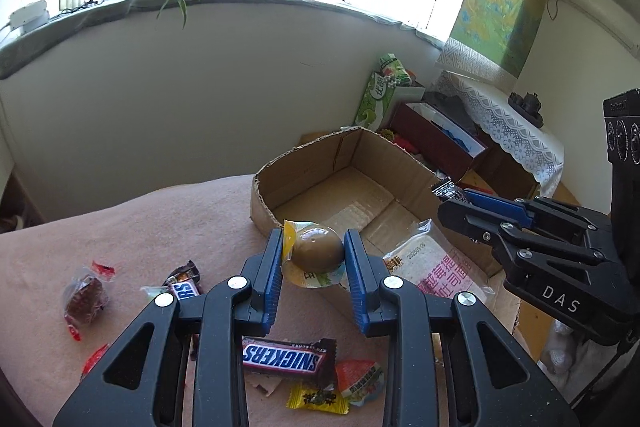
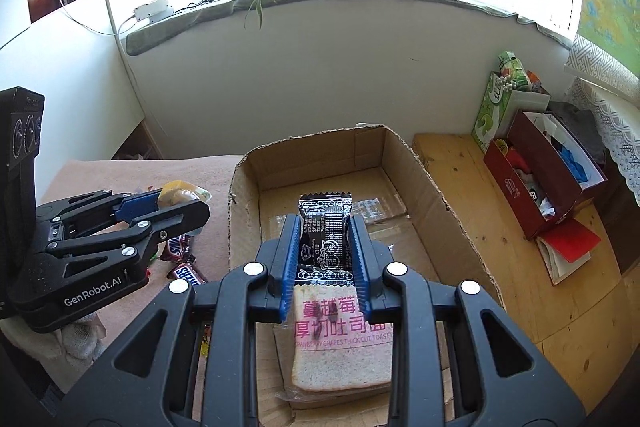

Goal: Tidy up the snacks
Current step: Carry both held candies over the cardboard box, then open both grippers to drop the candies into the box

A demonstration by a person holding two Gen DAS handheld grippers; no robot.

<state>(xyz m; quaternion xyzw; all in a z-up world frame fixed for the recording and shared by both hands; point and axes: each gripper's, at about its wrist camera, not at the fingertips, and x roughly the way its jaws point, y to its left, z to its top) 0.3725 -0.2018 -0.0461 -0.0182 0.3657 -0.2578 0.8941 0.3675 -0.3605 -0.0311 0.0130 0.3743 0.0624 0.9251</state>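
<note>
My left gripper point(image 1: 314, 253) is shut on a packaged brown egg point(image 1: 318, 253) and holds it above the pink blanket, near the open cardboard box point(image 1: 340, 155). My right gripper point(image 2: 325, 241) is shut on a black snack packet point(image 2: 325, 227) and holds it over the box point(image 2: 320, 151). A wrapped toast slice point(image 2: 342, 343) lies in the box's near end; it also shows in the left wrist view point(image 1: 436, 269). The right gripper shows at the right of the left wrist view point(image 1: 452, 197), and the left gripper at the left of the right wrist view point(image 2: 182, 201).
On the pink blanket point(image 1: 140, 227) lie a Snickers bar point(image 1: 286, 357), a small Snickers point(image 1: 184, 285), a brown cake in clear wrap point(image 1: 86, 297), a yellow candy point(image 1: 318, 401) and an orange packet point(image 1: 358, 377). A red box point(image 2: 544, 179) and green carton point(image 2: 490, 111) stand on the wooden bench point(image 2: 480, 227).
</note>
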